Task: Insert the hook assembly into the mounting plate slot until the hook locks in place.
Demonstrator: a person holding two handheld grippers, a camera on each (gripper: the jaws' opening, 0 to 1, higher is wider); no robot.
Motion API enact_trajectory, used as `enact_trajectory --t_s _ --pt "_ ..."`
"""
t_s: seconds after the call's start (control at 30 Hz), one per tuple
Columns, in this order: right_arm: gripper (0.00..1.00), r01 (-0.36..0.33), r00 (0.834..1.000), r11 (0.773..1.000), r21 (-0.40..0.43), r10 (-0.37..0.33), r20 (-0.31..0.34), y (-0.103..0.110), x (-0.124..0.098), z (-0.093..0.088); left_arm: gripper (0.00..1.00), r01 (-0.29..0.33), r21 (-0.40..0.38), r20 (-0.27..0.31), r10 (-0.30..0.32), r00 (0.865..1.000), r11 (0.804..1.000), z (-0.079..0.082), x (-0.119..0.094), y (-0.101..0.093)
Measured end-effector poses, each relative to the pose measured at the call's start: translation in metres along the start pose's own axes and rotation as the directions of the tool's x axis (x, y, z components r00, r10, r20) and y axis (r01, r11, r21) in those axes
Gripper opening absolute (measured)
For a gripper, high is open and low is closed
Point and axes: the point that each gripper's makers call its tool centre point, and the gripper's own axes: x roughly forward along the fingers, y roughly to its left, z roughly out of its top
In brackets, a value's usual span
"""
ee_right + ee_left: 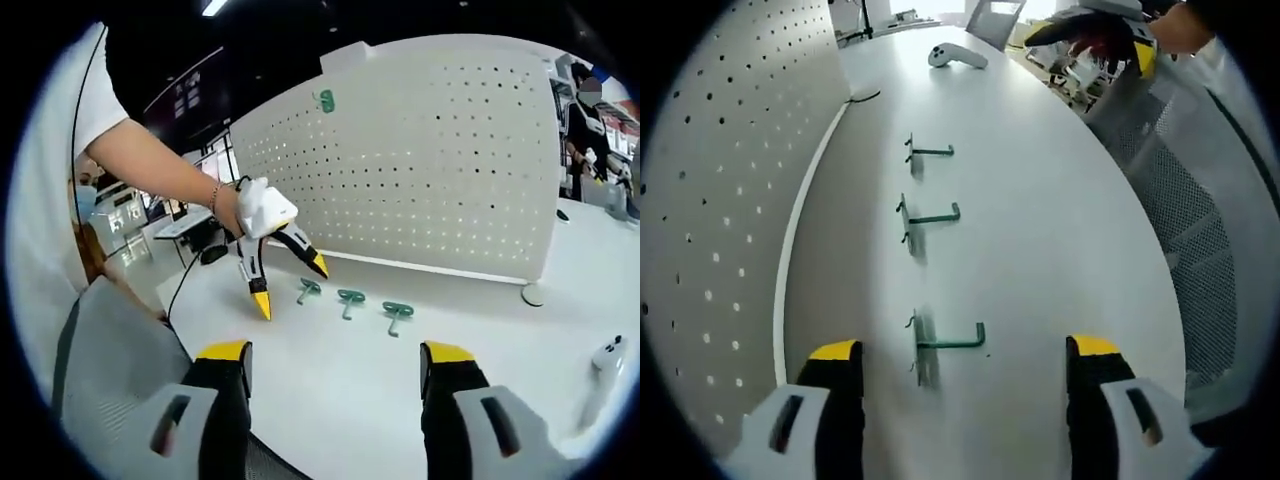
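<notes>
Green hooks [940, 215] lie loose on my table [1060, 230], pegboard [420, 150] at nine o'clock; both my grippers [965, 365] [335, 365] gape empty, nothing inserted yet.

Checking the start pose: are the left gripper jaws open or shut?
Open. The left gripper shows jaws spread wide, nearest green hook on the table between them, untouched.

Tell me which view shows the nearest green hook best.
The left gripper view: the nearest hook lies close between that gripper's open jaws, its bent arm plain. The right gripper view shows the three hooks small and far, near the pegboard.
</notes>
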Motion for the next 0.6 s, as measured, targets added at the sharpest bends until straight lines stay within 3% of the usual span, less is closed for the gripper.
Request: enact_trajectory --t_s 0.3,0.6 --pt "0.66 0.004 1.0 1.0 0.003 -0.004 0.0 -0.0013 -0.0002 0.0 0.84 0.0 0.007 0.004 0.0 1.0 1.0 -0.0003 -0.0011 0.0016" --pt "0.65 0.016 1.0 1.0 -0.004 -0.016 -0.013 -0.0031 -0.0007 -0.0017 0.66 -0.009 -0.005 0.013 0.009 1.0 1.0 -0.0016 -0.006 0.0073"
